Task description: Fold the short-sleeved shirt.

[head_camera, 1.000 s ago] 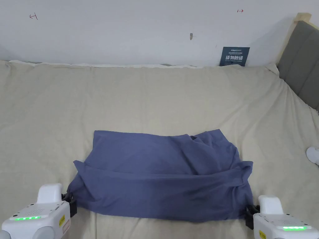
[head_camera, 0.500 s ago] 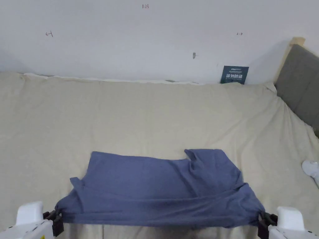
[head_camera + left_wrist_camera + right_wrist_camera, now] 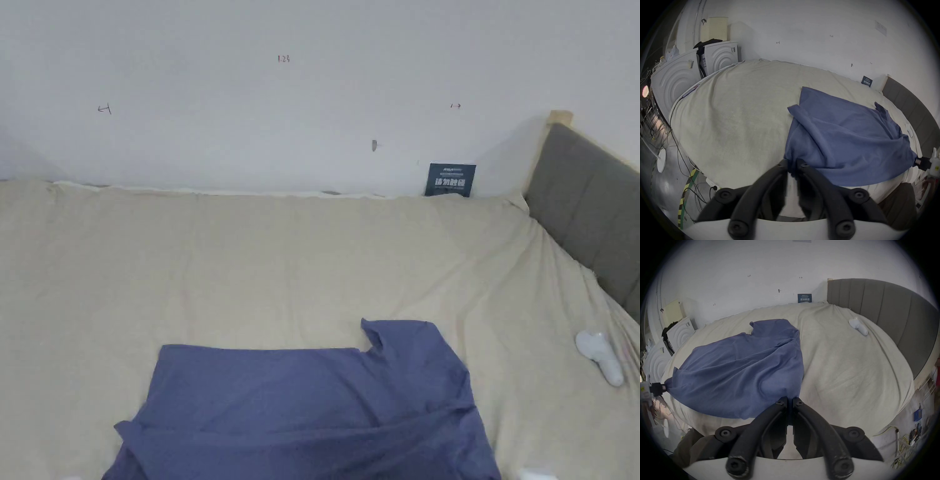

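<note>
A blue short-sleeved shirt (image 3: 300,406) lies spread on the beige bed (image 3: 250,262), its near edge pulled toward me and lifted off the sheet. In the left gripper view my left gripper (image 3: 791,164) is shut on the shirt's (image 3: 843,138) near left corner. In the right gripper view my right gripper (image 3: 789,400) is shut on the shirt's (image 3: 737,369) near right corner. The cloth is stretched taut between the two. The right gripper (image 3: 922,163) also appears far right in the left gripper view, and the left gripper (image 3: 657,388) far left in the right gripper view.
A small white device (image 3: 600,356) lies on the bed at the right, near the grey headboard (image 3: 587,206). A dark sign (image 3: 450,180) leans on the white wall. White machines (image 3: 679,78) stand past the bed's left end, with cables on the floor (image 3: 661,178).
The head camera has tilted up, so the grippers have dropped out of its bottom edge. The shirt's near edge has been drawn toward me and the cloth has flattened out.
</note>
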Motion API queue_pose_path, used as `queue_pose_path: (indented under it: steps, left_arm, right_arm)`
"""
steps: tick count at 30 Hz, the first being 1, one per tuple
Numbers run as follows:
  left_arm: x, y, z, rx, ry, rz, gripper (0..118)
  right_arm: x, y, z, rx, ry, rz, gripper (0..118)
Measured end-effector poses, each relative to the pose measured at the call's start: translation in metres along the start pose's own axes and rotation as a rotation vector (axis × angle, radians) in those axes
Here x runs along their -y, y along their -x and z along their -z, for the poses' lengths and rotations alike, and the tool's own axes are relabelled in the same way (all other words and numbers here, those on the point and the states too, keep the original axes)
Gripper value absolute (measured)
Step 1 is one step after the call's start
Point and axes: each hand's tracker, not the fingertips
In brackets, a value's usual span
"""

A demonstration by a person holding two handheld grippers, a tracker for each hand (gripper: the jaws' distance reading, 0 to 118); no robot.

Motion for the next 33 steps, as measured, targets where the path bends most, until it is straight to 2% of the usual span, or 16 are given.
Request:
queue_pose_path:
  steps: [1, 2, 3, 4, 5, 6, 7, 8, 14, 16, 17, 20, 21, 23, 29, 33]
  left_arm:
    - [-0.001, 0.001, -0.005, -0.016, -0.029, -0.023, 31]
    - [-0.003, 0.003, -0.010, -0.036, -0.058, -0.034, 60]
    - [-0.005, 0.004, -0.013, -0.035, -0.056, -0.034, 101]
    - [-0.006, 0.004, -0.021, -0.030, -0.060, -0.037, 118]
    - [-0.007, 0.006, -0.027, -0.030, -0.094, -0.046, 118]
    - [-0.011, 0.006, -0.035, -0.019, -0.184, -0.052, 118]
    - [-0.012, 0.003, -0.039, -0.038, -0.139, -0.035, 118]
    - [-0.015, 0.001, -0.044, -0.041, -0.166, -0.016, 118]
    - [-0.035, -0.027, -0.055, -0.040, -0.250, 0.098, 118]
    - [-0.042, -0.036, -0.054, 0.004, -0.250, 0.104, 104]
    - [-0.046, -0.041, -0.052, 0.019, -0.242, 0.108, 81]
    - [-0.056, -0.058, -0.043, -0.007, -0.251, 0.145, 50]
    - [-0.060, -0.061, -0.039, 0.001, -0.237, 0.153, 11]
    - [-0.071, -0.066, -0.029, 0.006, -0.221, 0.149, 4]
    - [-0.127, -0.062, 0.029, 0.101, -0.148, 0.034, 2]
    - [-0.178, -0.062, 0.092, 0.177, -0.077, 0.064, 3]
  right_arm:
    - [-0.002, 0.004, -0.004, 0.041, -0.026, -0.027, 6]
    - [-0.011, 0.015, -0.021, 0.071, -0.050, -0.054, 6]
    - [-0.014, 0.020, -0.027, 0.088, -0.060, -0.069, 9]
    - [-0.020, 0.026, -0.035, 0.094, -0.081, -0.075, 17]
    - [-0.026, 0.033, -0.048, 0.119, -0.128, -0.093, 32]
    - [-0.033, 0.040, -0.062, 0.148, -0.181, -0.119, 66]
    - [-0.040, 0.046, -0.070, 0.156, -0.227, -0.141, 90]
    - [-0.047, 0.051, -0.078, 0.141, -0.253, -0.153, 99]
    - [-0.073, 0.061, -0.073, 0.092, -0.335, -0.202, 97]
    - [-0.078, 0.063, -0.071, 0.044, -0.327, -0.183, 67]
    - [-0.079, 0.064, -0.069, 0.017, -0.334, -0.172, 37]
    - [-0.077, 0.066, -0.049, 0.050, -0.323, -0.204, 7]
    - [-0.077, 0.066, -0.047, 0.066, -0.324, -0.219, 0]
    - [-0.075, 0.060, -0.033, -0.026, -0.288, -0.195, 0]
    - [-0.073, 0.056, -0.013, -0.007, -0.256, -0.199, 0]
    - [-0.071, 0.052, -0.003, 0.004, -0.242, -0.161, 0]
